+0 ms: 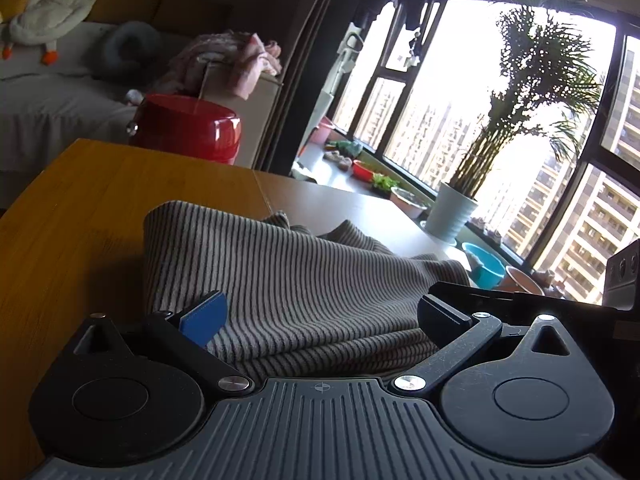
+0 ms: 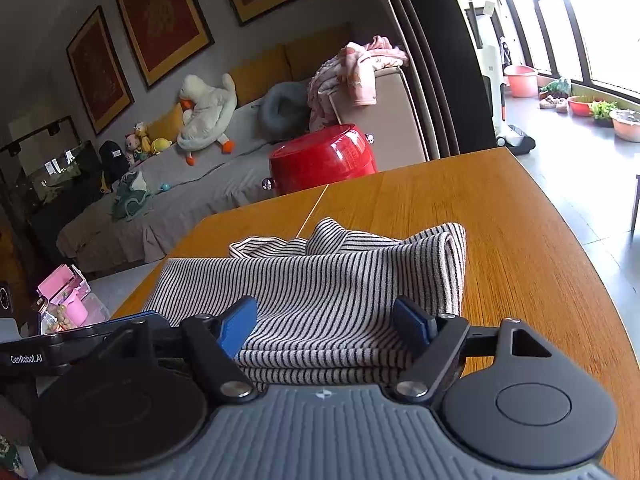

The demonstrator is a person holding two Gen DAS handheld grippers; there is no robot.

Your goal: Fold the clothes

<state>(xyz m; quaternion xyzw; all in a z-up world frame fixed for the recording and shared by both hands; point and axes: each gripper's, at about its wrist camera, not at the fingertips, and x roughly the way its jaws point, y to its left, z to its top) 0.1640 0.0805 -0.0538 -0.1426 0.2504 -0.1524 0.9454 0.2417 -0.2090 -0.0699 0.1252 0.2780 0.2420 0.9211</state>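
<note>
Striped garment (image 2: pixel 320 292), folded into a thick layered bundle, lies on the wooden table (image 2: pixel 520 240) with a red drum-shaped stool (image 2: pixel 324 160) beyond at twelve o'clock, nothing blocking it, while left gripper (image 1: pixel 320 316) and right gripper (image 2: pixel 324 324) both straddle its near edge, released.

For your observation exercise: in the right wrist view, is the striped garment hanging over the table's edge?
No, the striped garment lies folded wholly on the wooden table.
</note>
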